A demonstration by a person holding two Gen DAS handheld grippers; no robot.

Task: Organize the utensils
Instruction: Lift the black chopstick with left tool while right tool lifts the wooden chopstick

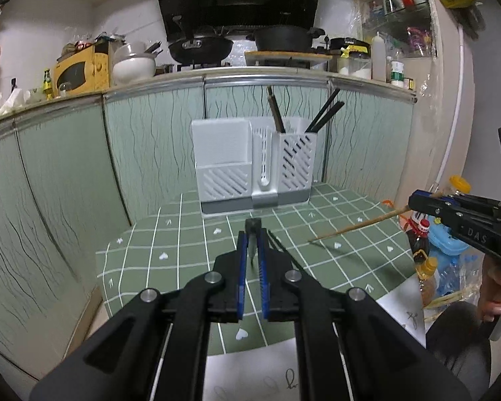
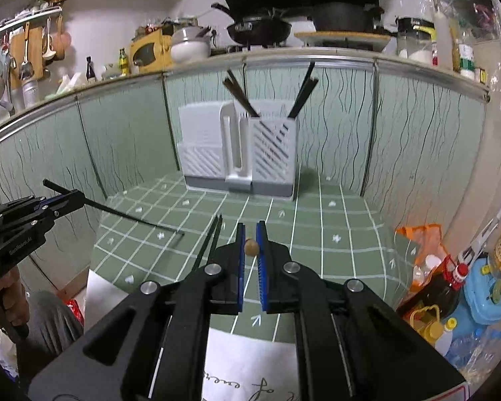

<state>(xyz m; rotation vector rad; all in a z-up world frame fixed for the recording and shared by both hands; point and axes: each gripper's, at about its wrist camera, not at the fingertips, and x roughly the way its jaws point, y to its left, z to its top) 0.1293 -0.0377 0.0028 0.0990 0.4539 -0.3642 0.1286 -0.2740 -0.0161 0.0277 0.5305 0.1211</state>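
Note:
A white slotted utensil holder [image 1: 254,167] stands at the back of the green tiled table [image 1: 190,244]; it also shows in the right wrist view [image 2: 240,153]. Dark chopsticks [image 1: 324,112] stand in its right compartment. My left gripper [image 1: 253,245] is shut on a black chopstick [image 2: 117,212], held above the table; its end points at the camera [image 1: 254,225]. My right gripper [image 2: 250,242] is shut on a wooden chopstick [image 1: 357,225], seen end-on in its own view [image 2: 251,246]. A pair of black chopsticks [image 2: 210,244] lies on the table between the grippers.
Bottles and a blue container [image 2: 484,294] crowd the floor to the right of the table. White paper [image 2: 250,364] lies at the table's near edge. Green cabinet doors [image 1: 66,183] and a counter with pots [image 1: 200,46] stand behind.

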